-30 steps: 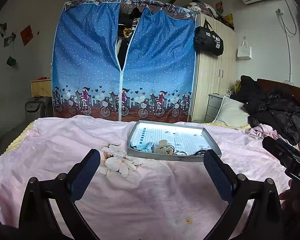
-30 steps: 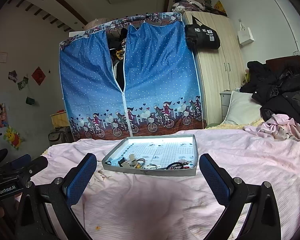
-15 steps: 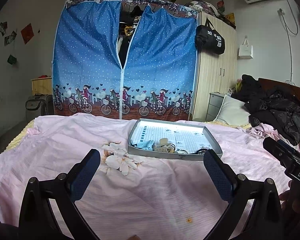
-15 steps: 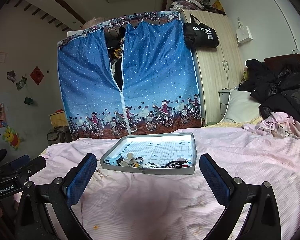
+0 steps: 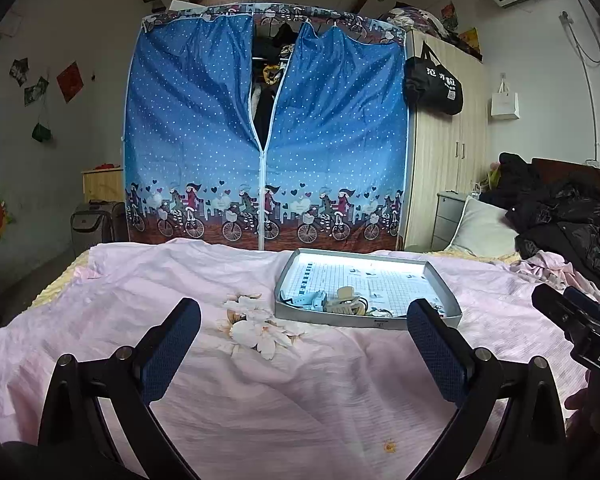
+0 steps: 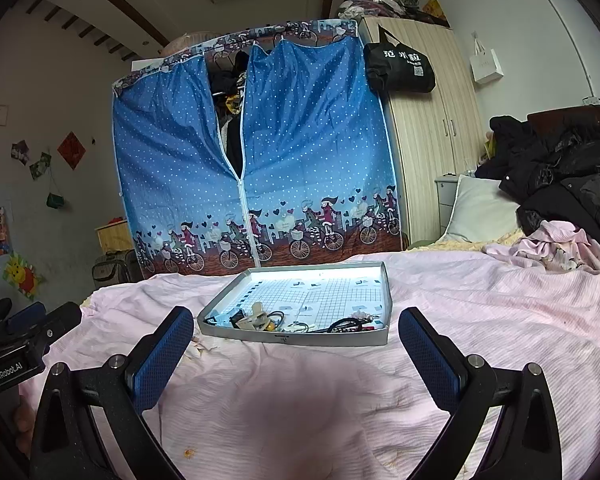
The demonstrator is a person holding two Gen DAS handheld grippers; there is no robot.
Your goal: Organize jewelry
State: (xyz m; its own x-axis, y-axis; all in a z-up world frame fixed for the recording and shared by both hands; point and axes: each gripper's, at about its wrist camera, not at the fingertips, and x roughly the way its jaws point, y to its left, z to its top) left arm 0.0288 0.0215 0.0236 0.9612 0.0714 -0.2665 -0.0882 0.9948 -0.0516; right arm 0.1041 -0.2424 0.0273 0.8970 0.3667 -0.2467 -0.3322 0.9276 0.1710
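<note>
Possibly hair clips [image 5: 314, 301] in tray [image 5: 444, 280]

The room was dim and bluish in both views. The brightest patch was the tray [image 5: 444, 280] floor, where glare washed out the far part of its grid. A soft dark shadow lay on the pink bedsheet [image 6: 300, 408] at lower centre of the right view. Fisheye distortion bent walls and ceiling, and black vignetting filled the corners. Focus stayed fairly sharp.
</note>
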